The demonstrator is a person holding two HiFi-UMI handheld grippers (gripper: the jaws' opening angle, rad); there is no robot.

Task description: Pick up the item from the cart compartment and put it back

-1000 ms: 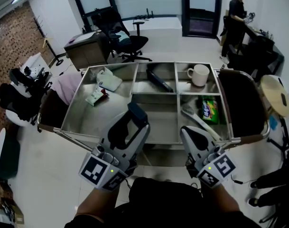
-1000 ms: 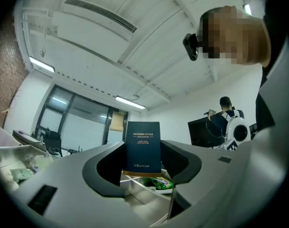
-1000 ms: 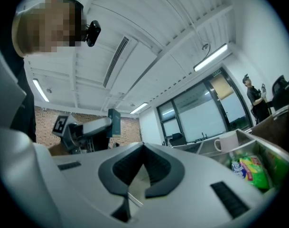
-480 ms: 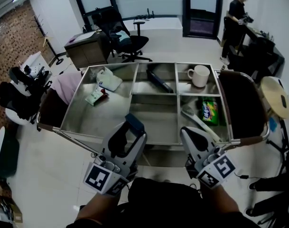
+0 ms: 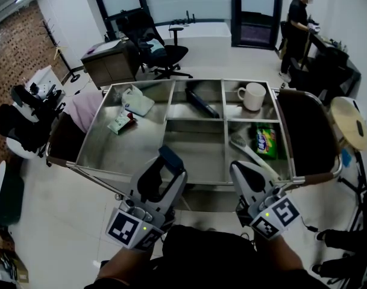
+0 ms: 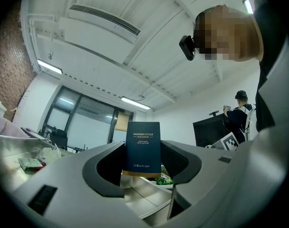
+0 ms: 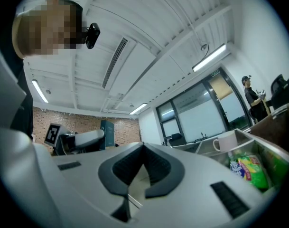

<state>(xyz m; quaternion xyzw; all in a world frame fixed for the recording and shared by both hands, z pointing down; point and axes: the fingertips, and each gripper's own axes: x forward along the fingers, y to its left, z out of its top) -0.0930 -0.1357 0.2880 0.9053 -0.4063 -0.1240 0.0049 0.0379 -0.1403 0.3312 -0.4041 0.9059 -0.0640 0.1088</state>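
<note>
My left gripper point(image 5: 169, 162) is shut on a dark blue box point(image 5: 171, 157) with white print, held upright over the near edge of the steel cart point(image 5: 111, 140). In the left gripper view the box point(image 6: 143, 146) stands between the two jaws, its gold bottom edge showing. My right gripper point(image 5: 237, 167) hangs by the cart's near right edge, shut and holding nothing; its pads point(image 7: 156, 163) meet at the tips. From the right gripper view the box point(image 7: 106, 128) also shows at the left.
The cart's compartments hold a white mug point(image 5: 252, 95), a green packet point(image 5: 266, 138), a white utensil point(image 5: 249, 152), a dark item point(image 5: 201, 103) and plastic bags point(image 5: 137, 101). An office chair point(image 5: 159, 47) stands behind; a person point(image 5: 301, 14) is at the back right.
My left gripper has come down and back toward me with the blue box still in it. The right gripper has stayed put.
</note>
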